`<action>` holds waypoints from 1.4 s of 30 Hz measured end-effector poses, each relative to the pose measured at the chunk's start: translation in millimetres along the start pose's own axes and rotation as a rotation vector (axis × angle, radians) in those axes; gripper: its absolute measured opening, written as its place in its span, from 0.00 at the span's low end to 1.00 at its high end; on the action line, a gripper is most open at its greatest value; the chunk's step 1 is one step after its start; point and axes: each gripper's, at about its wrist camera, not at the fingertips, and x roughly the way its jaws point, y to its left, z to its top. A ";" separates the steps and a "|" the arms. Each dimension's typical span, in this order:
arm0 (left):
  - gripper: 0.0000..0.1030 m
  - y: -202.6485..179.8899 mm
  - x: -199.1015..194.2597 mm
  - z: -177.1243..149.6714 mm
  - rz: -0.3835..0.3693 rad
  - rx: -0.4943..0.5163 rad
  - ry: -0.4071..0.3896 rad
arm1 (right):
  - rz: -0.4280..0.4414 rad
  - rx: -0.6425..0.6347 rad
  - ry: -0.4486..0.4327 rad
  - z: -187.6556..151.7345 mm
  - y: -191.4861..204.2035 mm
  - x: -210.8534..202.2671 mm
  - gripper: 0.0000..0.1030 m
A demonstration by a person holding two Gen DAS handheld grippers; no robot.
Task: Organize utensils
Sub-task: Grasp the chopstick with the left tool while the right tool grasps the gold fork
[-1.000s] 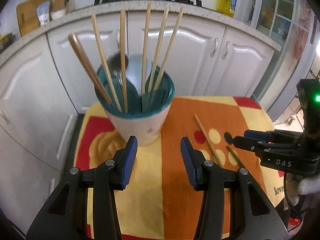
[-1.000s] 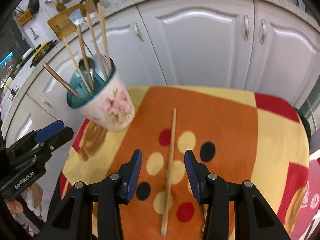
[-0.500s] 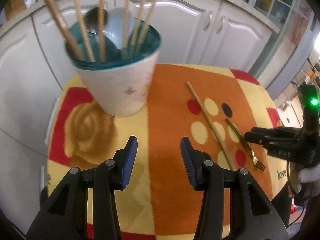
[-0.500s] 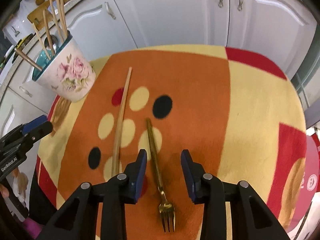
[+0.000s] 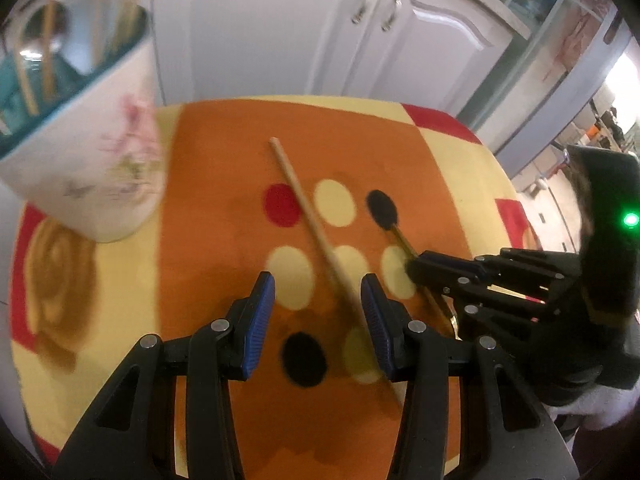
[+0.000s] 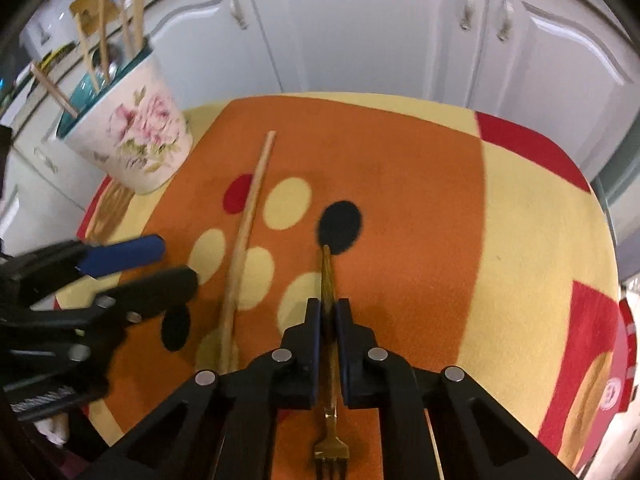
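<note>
Right tongs: right gripper (image 6: 327, 312), black plastic arms, blue ribbed pads, jaws clamped onto the fork handle, pads pressing both sides.
Left tongs: left gripper (image 5: 318, 312), same black build, flat blue pads, jaws apart and gripping nothing; chopstick runs through the gap close to the right-hand pad, contact not clear because of blur.
Fork: gold fork (image 6: 329, 364), thin shiny metal, narrow tapered handle, tines at bottom of the right wrist view, lying flat on the cloth; handle tip meets a black dot.
Chopstick: loose chopstick (image 5: 316, 232), pale wood, long slim rod, lying flat diagonally on the orange patch, just beside the fork, roughly parallel, not touching it.
Holder: utensil cup (image 6: 132, 136), glazed ceramic, cream outside with pink rose print, teal inside, tapered round shape, upright at the far left corner of the cloth.
Holder contents: upright chopsticks (image 6: 102, 36), wooden, fanned out; one metal spoon bowl among them, blurred.
Cloth: tablecloth (image 6: 420, 208), fuzzy pile fabric, orange centre, yellow and red blocks, cream, red and black oval dots.
Background: cabinet doors (image 6: 360, 28), white, glossy, arched raised panels, metal handles.
</note>
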 end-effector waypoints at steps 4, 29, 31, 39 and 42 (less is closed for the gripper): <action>0.40 -12.0 20.8 5.4 -0.013 0.008 0.034 | 0.026 0.056 -0.007 -3.6 -12.9 -4.0 0.07; 0.25 2.4 -4.4 -13.4 -0.023 0.045 0.050 | -0.004 0.030 0.036 7.0 -5.3 3.8 0.10; 0.27 -0.5 2.0 -2.5 0.005 0.062 0.045 | -0.003 0.022 0.036 7.9 -3.5 5.2 0.10; 0.26 -14.6 39.0 21.7 0.108 0.158 0.057 | 0.011 -0.025 0.028 10.3 -2.1 6.9 0.07; 0.05 -16.6 40.6 24.9 0.092 0.182 0.061 | 0.039 -0.016 0.009 10.2 -2.3 -0.7 0.06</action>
